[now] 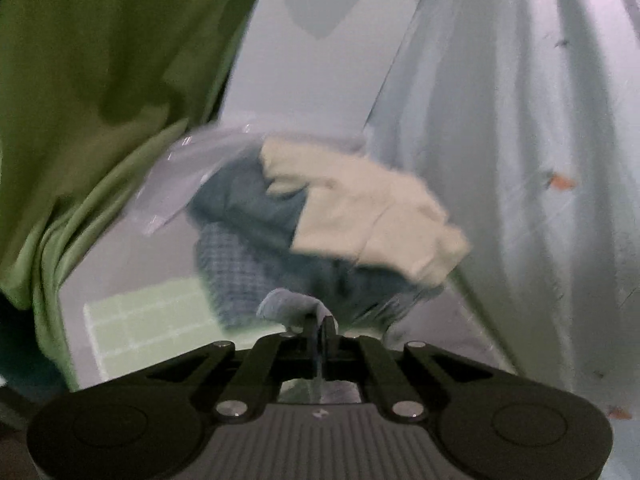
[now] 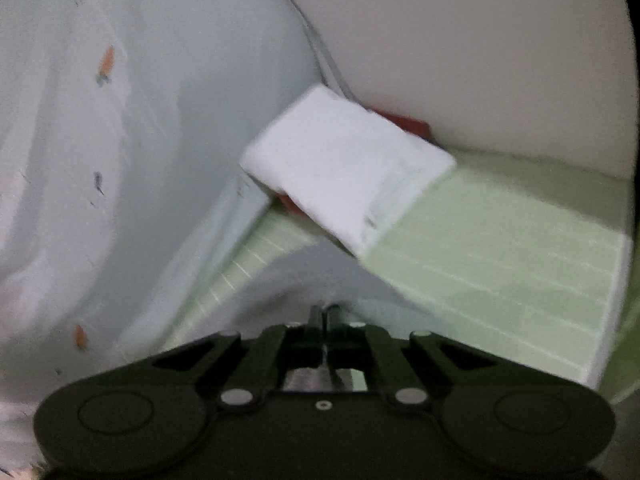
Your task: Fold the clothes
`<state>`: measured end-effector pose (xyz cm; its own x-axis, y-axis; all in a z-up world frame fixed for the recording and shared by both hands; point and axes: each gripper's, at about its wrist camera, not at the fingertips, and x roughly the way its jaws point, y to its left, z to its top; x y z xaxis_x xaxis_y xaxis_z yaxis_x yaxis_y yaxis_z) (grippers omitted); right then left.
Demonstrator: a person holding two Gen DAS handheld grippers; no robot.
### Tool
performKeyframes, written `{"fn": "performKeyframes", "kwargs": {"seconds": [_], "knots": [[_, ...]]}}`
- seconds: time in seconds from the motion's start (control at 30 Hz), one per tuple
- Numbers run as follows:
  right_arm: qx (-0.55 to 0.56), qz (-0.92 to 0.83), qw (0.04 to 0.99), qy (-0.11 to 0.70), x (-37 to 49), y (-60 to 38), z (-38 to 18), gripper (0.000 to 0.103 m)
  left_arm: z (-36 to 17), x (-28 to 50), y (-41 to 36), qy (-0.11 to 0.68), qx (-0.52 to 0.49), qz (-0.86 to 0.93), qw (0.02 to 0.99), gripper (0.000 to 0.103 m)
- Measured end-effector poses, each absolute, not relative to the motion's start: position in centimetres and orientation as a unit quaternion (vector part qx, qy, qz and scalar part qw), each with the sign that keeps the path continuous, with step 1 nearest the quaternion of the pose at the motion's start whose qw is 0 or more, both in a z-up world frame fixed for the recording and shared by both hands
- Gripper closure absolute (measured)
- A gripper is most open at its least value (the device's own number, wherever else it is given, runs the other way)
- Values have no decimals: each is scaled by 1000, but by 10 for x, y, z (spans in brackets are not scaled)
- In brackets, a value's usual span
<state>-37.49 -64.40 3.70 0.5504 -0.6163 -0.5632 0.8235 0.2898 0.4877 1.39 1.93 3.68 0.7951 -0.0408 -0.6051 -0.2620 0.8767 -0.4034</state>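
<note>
Jaws of both grippers pinch the pale carrot-printed cloth garment (image 1: 500,140) (lifted), hanging between left gripper (image 1: 319,326) and right gripper (image 2: 325,316).

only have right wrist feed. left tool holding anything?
Observer: Yes. The left tool is shut on a bit of pale blue-grey cloth.
Operator: any other clothes on that side?
Observer: A heap lies ahead of it: a cream piece on top of a dark blue one and a checked one.
Operator: anything else on that side?
Observer: A green cloth hangs along the left edge of that view. The picture is blurred, so I cannot tell what kind of garment it is.
</note>
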Motion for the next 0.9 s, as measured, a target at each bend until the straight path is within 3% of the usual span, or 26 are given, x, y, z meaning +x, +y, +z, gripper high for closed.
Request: {"fn": "performKeyframes", "kwargs": {"seconds": [0.43,0.9], "knots": [[400,-424,807,94,-321,-696,48,101,81,74,-38,250,-260,35,932,102],[422,-459,771,130,-260,-757,5,101,46,177,-114,299,-246,51,921,101]]}}
